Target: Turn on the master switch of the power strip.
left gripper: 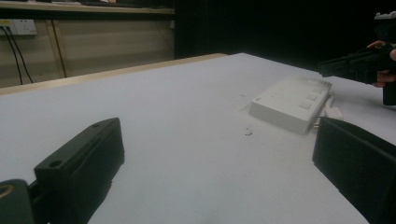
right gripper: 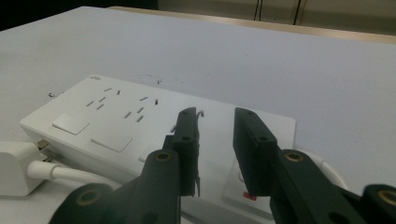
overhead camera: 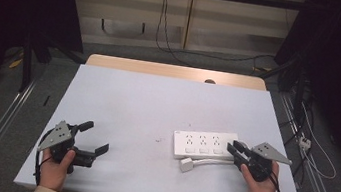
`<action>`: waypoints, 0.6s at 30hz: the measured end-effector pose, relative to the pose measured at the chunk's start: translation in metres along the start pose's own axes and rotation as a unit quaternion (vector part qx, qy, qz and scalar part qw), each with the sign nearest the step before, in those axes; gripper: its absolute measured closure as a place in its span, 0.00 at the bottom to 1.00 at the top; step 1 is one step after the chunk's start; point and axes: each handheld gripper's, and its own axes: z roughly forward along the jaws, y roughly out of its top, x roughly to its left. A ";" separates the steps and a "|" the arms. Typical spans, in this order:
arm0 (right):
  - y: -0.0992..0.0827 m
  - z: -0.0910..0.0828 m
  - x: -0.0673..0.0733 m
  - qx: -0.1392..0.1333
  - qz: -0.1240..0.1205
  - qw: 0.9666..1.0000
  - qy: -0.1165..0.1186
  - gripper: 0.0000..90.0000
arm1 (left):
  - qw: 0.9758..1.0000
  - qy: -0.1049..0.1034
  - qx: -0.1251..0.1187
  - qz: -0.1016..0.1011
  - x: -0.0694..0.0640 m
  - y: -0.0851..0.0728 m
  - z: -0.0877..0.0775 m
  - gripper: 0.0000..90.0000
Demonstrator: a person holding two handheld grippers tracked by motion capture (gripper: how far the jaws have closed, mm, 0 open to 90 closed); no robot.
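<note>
Overhead, in the high view, we see the white power strip (overhead camera: 205,145) lying at about four o'clock on the pale table (overhead camera: 157,104), its long axis running nine-to-three, with its white plug (overhead camera: 186,165) and cord tucked just below it at six o'clock. Our right gripper (overhead camera: 232,147) sits at the strip's three-o'clock end, jaws pointing toward nine o'clock along that axis — plainly the nearer hand. Our left gripper (overhead camera: 94,137) rests well apart, at about seven o'clock on the table, jaws spread wide and holding nothing. Next, in the left gripper view, the strip (left gripper: 292,102) lies off toward two o'clock beyond the gaping jaws, and the right gripper (left gripper: 348,65) hovers at its far end. Last, in the right gripper view, we look down the two black jaws of the right gripper (right gripper: 217,116), which stand over the strip's (right gripper: 112,121) near end, narrowed to a slim gap with only the strip's top face showing between them — we judge nothing is clamped yet. The coming move, we think, turns on that near end lying directly under the jaws.
</note>
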 end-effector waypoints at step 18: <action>0.000 -0.001 -0.005 0.010 0.003 1.000 -0.004 0.90 | 1.000 0.001 -0.002 -0.004 0.000 0.000 0.000 0.02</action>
